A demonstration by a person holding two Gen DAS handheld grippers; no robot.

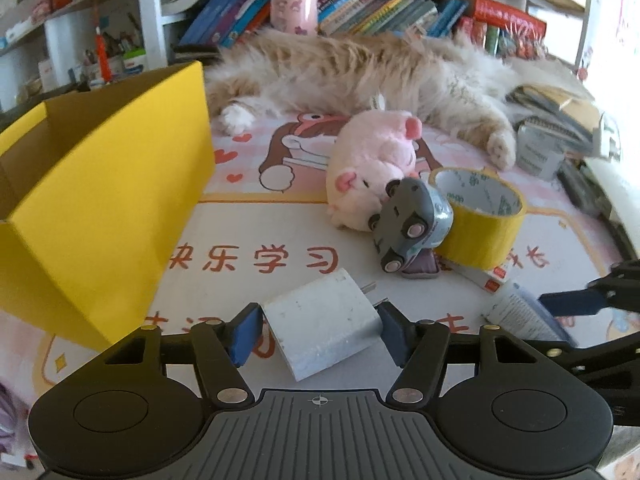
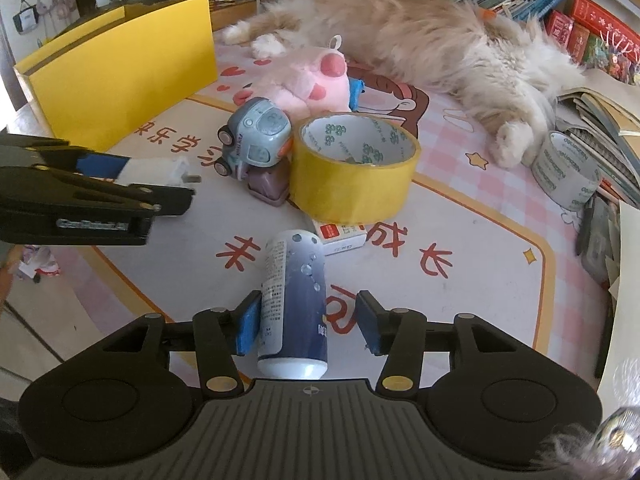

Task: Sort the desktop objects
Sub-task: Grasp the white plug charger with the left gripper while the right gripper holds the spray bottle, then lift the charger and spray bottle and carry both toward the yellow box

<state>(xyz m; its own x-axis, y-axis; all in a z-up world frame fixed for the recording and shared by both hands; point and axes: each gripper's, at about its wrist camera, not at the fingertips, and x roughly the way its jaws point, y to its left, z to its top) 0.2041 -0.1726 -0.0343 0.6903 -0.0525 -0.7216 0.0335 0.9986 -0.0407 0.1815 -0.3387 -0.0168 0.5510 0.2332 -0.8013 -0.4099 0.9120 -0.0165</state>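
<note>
Left wrist view: your left gripper (image 1: 318, 330) clamps the white charger (image 1: 322, 322), pads touching both sides, low over the desk (image 1: 248, 232). Yellow box (image 1: 100, 200) sits to its left; toy car (image 1: 412, 220) leans between the plush pig (image 1: 372, 176) and yellow tape roll (image 1: 478, 216).

Right wrist view: your right gripper (image 2: 308, 322) stands parted around the blue-white bottle (image 2: 294, 304); left pad touching it, right pad clear. Bottle lies on the desk, near a small red-white box (image 2: 340, 234).

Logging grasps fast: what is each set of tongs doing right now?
Left tongs: closed on the white charger, both pads touching it.
Right tongs: open around the blue-and-white bottle; a gap shows at one pad.
</note>
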